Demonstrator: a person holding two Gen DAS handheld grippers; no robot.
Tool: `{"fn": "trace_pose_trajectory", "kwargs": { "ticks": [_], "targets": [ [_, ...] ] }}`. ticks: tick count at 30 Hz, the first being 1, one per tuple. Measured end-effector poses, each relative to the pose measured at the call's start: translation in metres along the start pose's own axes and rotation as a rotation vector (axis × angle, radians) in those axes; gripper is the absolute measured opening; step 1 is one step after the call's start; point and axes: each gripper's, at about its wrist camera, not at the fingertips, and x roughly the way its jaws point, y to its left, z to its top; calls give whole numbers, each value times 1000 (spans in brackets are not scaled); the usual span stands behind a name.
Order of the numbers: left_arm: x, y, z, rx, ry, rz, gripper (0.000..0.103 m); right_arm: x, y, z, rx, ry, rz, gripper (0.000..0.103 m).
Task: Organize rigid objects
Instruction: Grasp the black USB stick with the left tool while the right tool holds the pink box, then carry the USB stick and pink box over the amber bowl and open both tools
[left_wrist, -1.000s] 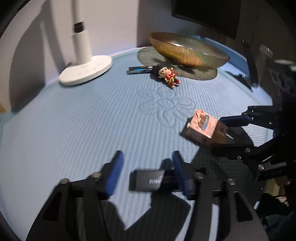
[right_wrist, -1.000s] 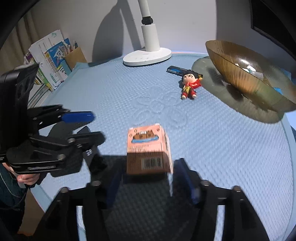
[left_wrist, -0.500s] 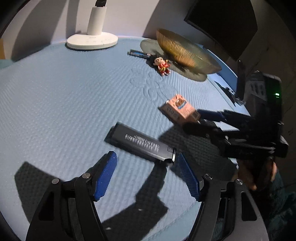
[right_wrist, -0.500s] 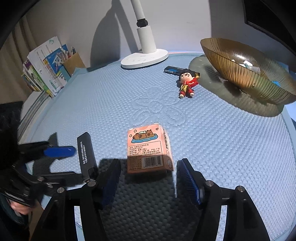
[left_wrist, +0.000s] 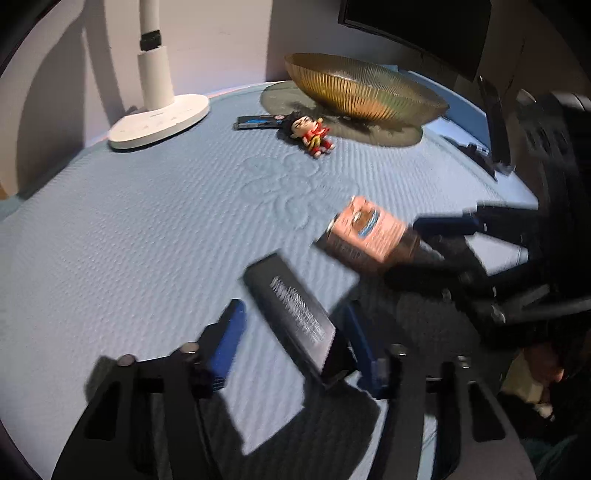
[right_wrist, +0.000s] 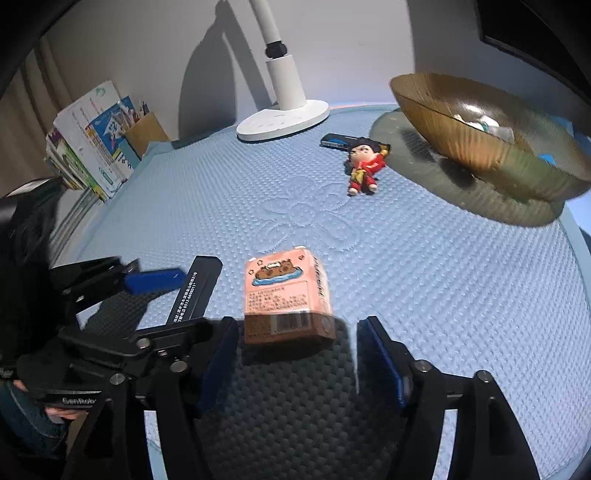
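Observation:
A long black rectangular box (left_wrist: 291, 314) with white print lies on the blue mat between the open fingers of my left gripper (left_wrist: 295, 343); it also shows in the right wrist view (right_wrist: 194, 291). A pink carton (right_wrist: 286, 295) with a cartoon print lies flat just ahead of my open right gripper (right_wrist: 295, 354); it shows in the left wrist view (left_wrist: 369, 236) too. Farther back lie a small red-clothed figurine (right_wrist: 364, 166) and a dark blue flat pack (right_wrist: 336, 141). A golden ribbed bowl (right_wrist: 480, 147) stands at the back right.
A white lamp base (right_wrist: 282, 120) stands at the back of the mat. Stacked books and a pen holder (right_wrist: 96, 144) sit off the mat's left edge. The mat's front edge is close under both grippers.
The left gripper has come forward so the black box lies between its fingers. The right gripper has moved closer to the pink carton. Both objects stay on the mat.

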Motion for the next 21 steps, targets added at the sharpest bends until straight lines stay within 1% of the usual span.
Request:
{"fn": "trace_pose_trajectory", "kwargs": {
  "ticks": [2,4,5,7,9,10,11,12,13,14,15,17,19,21],
  "targets": [
    [-8,8,-7,-12,7,21,48,5,6,3,-23,0,-31,72],
    [-12,17,-10,-30,11,42,48,12,13,6,-52,2,-89,72],
    [-12,18,-9,-39,12,45,48,14,14,7,-59,4,-106,72],
    [-10,19,-7,-51,14,26,48,19,19,9,-79,2,-141,72],
    [-4,12,-3,-40,19,27,48,21,22,10,-99,0,-175,64],
    [-1,6,0,-24,17,41,48,21,24,9,-110,-6,-183,54],
    [2,1,1,-13,15,52,46,19,26,8,-121,-11,-178,40],
    [4,-3,4,2,11,60,32,18,27,8,-131,-13,-171,40],
    [4,-8,7,21,-1,73,21,16,27,6,-136,-13,-175,40],
    [4,-10,10,26,1,52,21,14,25,6,-133,-11,-171,40],
    [2,-10,15,19,-16,26,21,10,21,6,-114,-9,-151,40],
    [-6,-12,31,9,-61,5,21,-5,6,13,-55,-29,-114,40],
    [-16,-14,54,5,-117,-14,21,-33,-13,27,-13,-96,-135,40],
    [-27,-14,84,11,-178,-29,21,-64,-36,47,18,-172,-201,40]
  ]
}}
